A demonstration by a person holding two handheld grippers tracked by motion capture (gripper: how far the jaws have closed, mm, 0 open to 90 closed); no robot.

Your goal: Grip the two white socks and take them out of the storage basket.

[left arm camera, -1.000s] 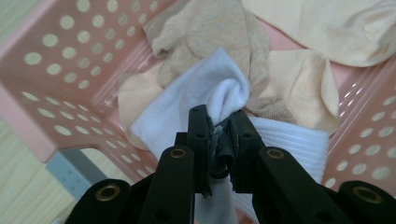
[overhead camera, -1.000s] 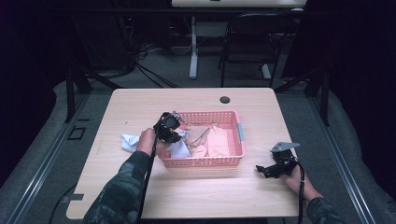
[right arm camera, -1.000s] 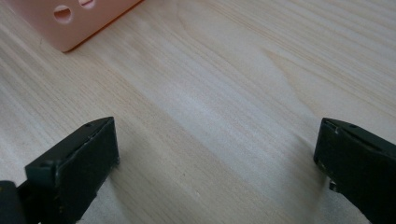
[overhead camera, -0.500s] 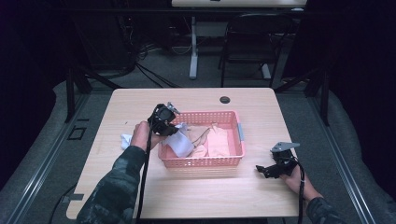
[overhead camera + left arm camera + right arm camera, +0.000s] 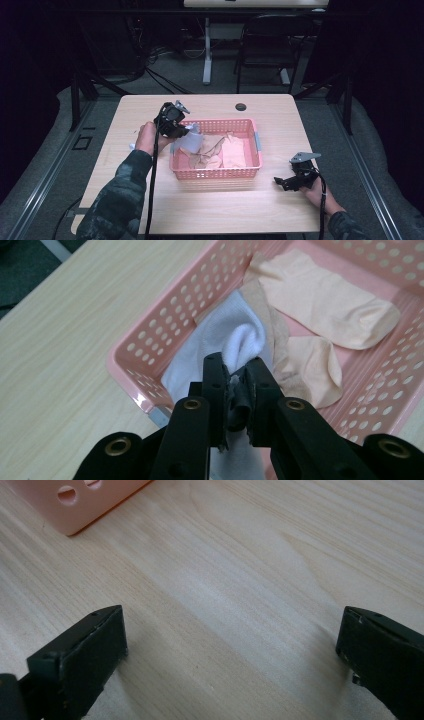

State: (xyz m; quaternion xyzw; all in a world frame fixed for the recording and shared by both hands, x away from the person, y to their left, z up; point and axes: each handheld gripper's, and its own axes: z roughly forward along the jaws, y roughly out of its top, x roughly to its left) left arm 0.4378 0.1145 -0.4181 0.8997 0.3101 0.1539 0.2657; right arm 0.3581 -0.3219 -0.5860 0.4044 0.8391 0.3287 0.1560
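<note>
Nearest the person, the right gripper (image 5: 287, 183) rests low on the bare wooden table (image 5: 300, 125), just off the near right corner of the pink basket (image 5: 215, 173). In the right gripper view its two black jaws stand far apart with only wood grain between them and hold nothing; a corner of the basket (image 5: 75, 505) shows beyond them, apart from both jaws.

Farther in, on the left, the left gripper (image 5: 235, 385) is held above the basket's left end by the person's left hand (image 5: 146, 138). Its jaws are pinched nearly together on a fold of a white sock (image 5: 220, 335). From that pinch the sock hangs down and drapes over the basket's left rim, with part of it inside the basket and part trailing under the gripper. In the high view the sock (image 5: 190, 142) shows as a pale patch directly below the gripper (image 5: 186, 131).

Beyond the sock, inside the basket, lie peach-coloured socks (image 5: 320, 297), one overlapping another, the nearest touching the white sock's edge. A bit of white fabric (image 5: 132, 146) lies on the table beside the left hand. At the table's far edge sits a small dark round cap (image 5: 241, 106).
</note>
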